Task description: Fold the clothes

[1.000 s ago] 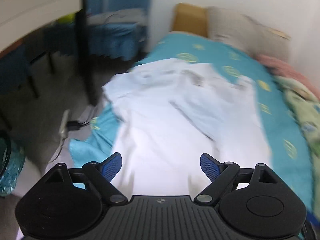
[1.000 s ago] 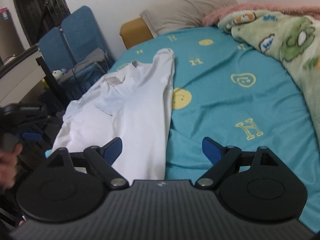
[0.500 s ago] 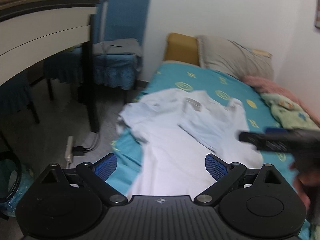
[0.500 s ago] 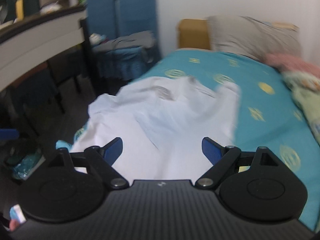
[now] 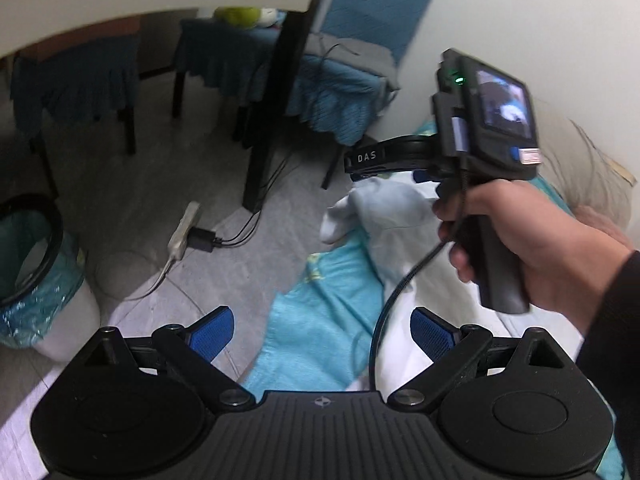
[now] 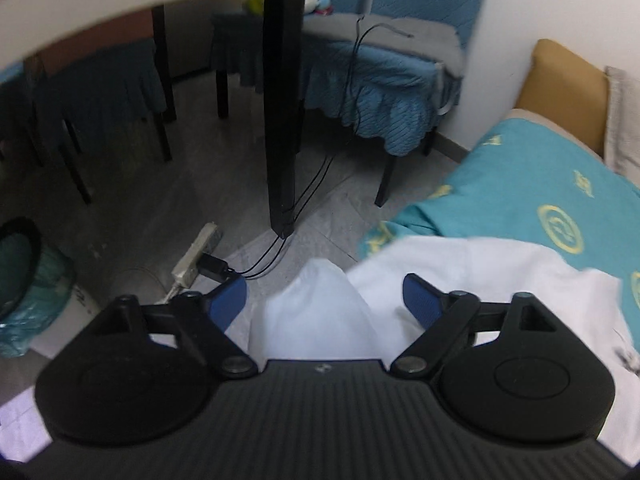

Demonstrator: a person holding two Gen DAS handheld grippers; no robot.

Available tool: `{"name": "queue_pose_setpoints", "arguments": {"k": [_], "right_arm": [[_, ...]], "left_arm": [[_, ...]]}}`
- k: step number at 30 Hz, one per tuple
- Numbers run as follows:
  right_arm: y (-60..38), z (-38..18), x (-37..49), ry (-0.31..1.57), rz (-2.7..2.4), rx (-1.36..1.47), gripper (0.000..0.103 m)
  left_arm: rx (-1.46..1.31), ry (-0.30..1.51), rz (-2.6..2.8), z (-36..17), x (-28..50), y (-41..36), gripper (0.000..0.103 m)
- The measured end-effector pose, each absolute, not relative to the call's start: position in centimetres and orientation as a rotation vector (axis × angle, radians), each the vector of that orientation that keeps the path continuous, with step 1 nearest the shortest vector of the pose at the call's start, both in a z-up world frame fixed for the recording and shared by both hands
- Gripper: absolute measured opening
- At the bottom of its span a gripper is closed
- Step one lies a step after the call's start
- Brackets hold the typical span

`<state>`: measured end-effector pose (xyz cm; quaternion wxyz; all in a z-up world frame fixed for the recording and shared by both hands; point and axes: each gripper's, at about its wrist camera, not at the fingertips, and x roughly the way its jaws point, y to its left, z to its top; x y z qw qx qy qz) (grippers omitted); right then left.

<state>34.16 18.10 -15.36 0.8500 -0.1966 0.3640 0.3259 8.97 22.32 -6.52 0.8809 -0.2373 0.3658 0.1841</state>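
Observation:
A white T-shirt (image 6: 460, 272) lies on the teal bedsheet (image 6: 540, 184) at the bed's near edge, one sleeve (image 6: 316, 308) hanging over the side. My right gripper (image 6: 324, 298) is open, its blue pads on either side of that sleeve, just above it. In the left wrist view the shirt (image 5: 396, 216) shows beyond the right gripper's body (image 5: 480, 132), held in a hand. My left gripper (image 5: 322, 330) is open and empty above the bed edge, over the sheet (image 5: 328, 320).
A black desk leg (image 6: 282, 120) stands on the grey floor, with a power strip and cables (image 6: 196, 256) beside it. Blue-covered chairs (image 6: 372, 80) stand behind. A bin with a teal bag (image 5: 28, 264) is at the left. A pillow (image 6: 620, 116) lies at the bed's head.
Both grippers have swung left and down toward the bed's edge and floor. The right gripper now sits over the hanging sleeve and appears in the left view. Both stay open.

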Motion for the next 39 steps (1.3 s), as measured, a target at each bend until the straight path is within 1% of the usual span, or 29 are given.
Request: {"name": "queue_pose_setpoints", "arguments": {"k": [2, 4, 5, 6, 7, 9, 13, 17, 23, 25, 29, 31, 32, 33, 35, 36, 39], "right_arm": [[19.3, -16.9, 35.1, 0.782, 0.659, -0.448, 0.073], [19.6, -18.0, 35.4, 0.804, 0.647, -0.462, 0.066], [19.7, -18.5, 35.6, 0.815, 0.642, -0.467, 0.041], [19.5, -18.4, 35.4, 0.802, 0.644, -0.464, 0.012], [19.3, -18.2, 35.1, 0.783, 0.648, -0.459, 0.008], [18.4, -16.8, 34.0, 0.688, 0.675, -0.432, 0.006], [14.9, -12.8, 32.0, 0.561, 0.647, -0.317, 0.006], [9.0, -8.9, 30.1, 0.427, 0.516, -0.152, 0.006], [-4.1, -8.7, 26.7, 0.326, 0.134, 0.095, 0.006], [-8.4, -10.8, 26.2, 0.387, 0.023, 0.15, 0.006], [-14.8, -15.0, 24.8, 0.543, -0.049, 0.216, 0.009], [-16.3, -16.3, 24.3, 0.6, -0.032, 0.209, 0.018], [-16.6, -16.8, 24.1, 0.614, -0.018, 0.196, 0.037], [-16.8, -17.0, 23.7, 0.602, 0.003, 0.184, 0.062], [-17.2, -16.4, 23.0, 0.538, 0.062, 0.172, 0.085], [-17.1, -16.1, 23.4, 0.524, 0.095, 0.166, 0.083], [-16.5, -14.8, 25.2, 0.498, 0.194, 0.139, 0.083]], "left_arm": [[-0.514, 0.763, 0.405, -6.9, 9.0, 22.9, 0.096], [-0.525, 0.754, 0.442, -7.3, 9.0, 22.8, 0.096], [-0.531, 0.75, 0.456, -7.3, 8.9, 22.9, 0.096], [-0.544, 0.744, 0.461, -7.4, 8.9, 23.1, 0.096], [-0.557, 0.739, 0.465, -7.5, 8.8, 23.2, 0.096], [-0.566, 0.728, 0.472, -7.4, 8.7, 23.2, 0.096], [-0.526, 0.715, 0.472, -7.0, 8.7, 22.5, 0.096], [-0.501, 0.679, 0.464, -6.4, 8.5, 21.6, 0.096], [-0.472, 0.652, 0.446, -5.6, 8.5, 20.1, 0.096], [-0.456, 0.66, 0.431, -5.6, 8.8, 19.6, 0.096], [-0.408, 0.684, 0.376, -5.4, 9.3, 18.1, 0.096], [-0.377, 0.694, 0.354, -5.6, 9.6, 17.2, 0.096], [-0.37, 0.696, 0.346, -5.7, 9.7, 17.0, 0.096], [-0.365, 0.698, 0.338, -5.7, 9.8, 16.7, 0.096], [-0.369, 0.7, 0.331, -5.9, 9.9, 16.5, 0.096], [-0.371, 0.701, 0.327, -5.9, 10.0, 16.4, 0.096], [-0.372, 0.711, 0.323, -6.3, 10.3, 16.1, 0.096]]}}
